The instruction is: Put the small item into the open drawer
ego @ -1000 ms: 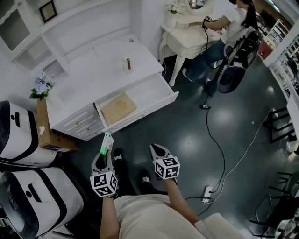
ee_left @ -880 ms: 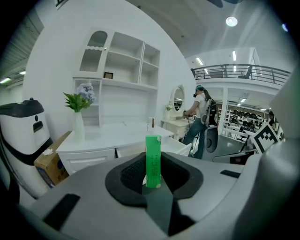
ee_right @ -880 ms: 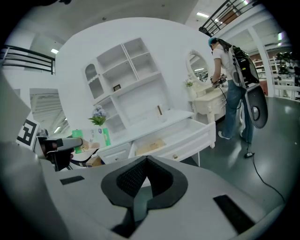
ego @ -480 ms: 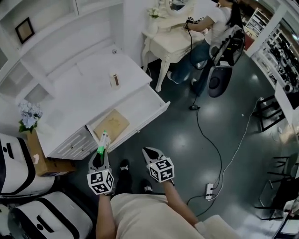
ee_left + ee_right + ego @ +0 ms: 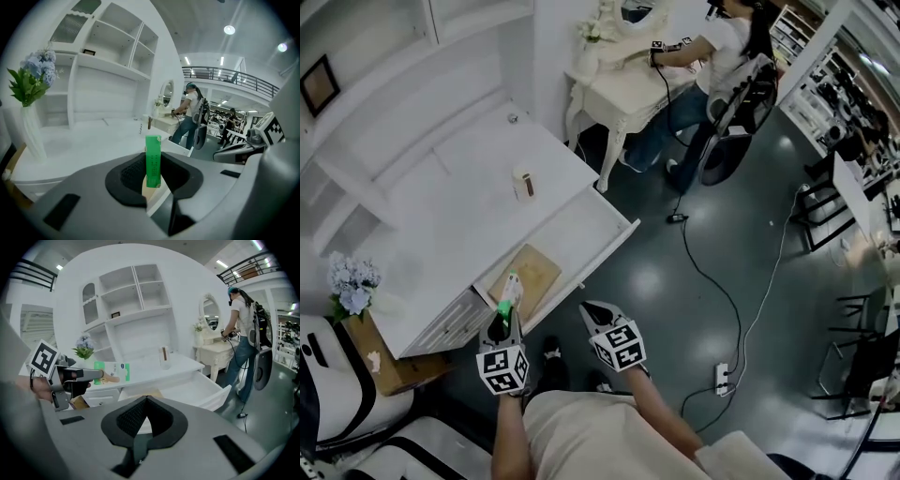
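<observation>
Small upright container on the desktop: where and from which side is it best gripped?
Probably across its narrow mid-body, coming level from the drawer side: the small upright container stands tall and alone on the desktop, its front unobstructed.

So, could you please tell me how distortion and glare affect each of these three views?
Head view: bright glare patches on the dark floor, and the white desk looks washed out. Left gripper view: strong fisheye, black corners, green box sharp. Right gripper view: same fisheye, shelves bowed.
</observation>
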The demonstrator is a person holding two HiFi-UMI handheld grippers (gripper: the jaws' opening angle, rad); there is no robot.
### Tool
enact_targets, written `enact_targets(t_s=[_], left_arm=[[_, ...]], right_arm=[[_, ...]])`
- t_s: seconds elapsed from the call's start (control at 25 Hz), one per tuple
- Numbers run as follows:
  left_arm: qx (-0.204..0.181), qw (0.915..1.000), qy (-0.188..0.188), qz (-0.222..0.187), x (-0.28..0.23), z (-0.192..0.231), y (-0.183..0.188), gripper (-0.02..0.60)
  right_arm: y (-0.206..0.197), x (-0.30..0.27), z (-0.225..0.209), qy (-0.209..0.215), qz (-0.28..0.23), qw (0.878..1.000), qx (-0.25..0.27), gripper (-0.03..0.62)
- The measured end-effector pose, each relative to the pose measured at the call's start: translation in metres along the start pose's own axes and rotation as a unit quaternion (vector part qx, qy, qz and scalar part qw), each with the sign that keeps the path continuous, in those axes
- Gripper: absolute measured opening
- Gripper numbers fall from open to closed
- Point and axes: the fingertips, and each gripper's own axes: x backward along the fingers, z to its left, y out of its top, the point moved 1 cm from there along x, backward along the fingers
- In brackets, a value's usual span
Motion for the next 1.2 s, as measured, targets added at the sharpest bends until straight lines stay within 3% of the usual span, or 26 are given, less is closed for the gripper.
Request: enact_targets(t_s=[0.32,0.64,0.96,1.2], left_arm=[[-0.008,0.9988,-0.039,0.028,-0.038,0.033,0.0,0.095],[-0.04,0.9901,-0.116,0.067,-0.081,0.035,-0.016,0.095],[-0.055,0.9843,-0.141,0.091,-0.101,0.04,-0.032,0.095],[-0.026,0.9836,-0.147,0.101,-0.117,0.042,-0.043,0.095]], right_arm=[[0.017,-0.047,0.02,-0.001,0.009,1.0,-0.005,0.023],[0.024,-0.082,0.012,-0.033,-0.001,0.998,-0.054,0.024],[0.022,-0.098,0.006,-0.052,0.012,0.994,-0.092,0.023],[0.008,-0.101,0.014,-0.056,0.027,0.99,-0.131,0.023]])
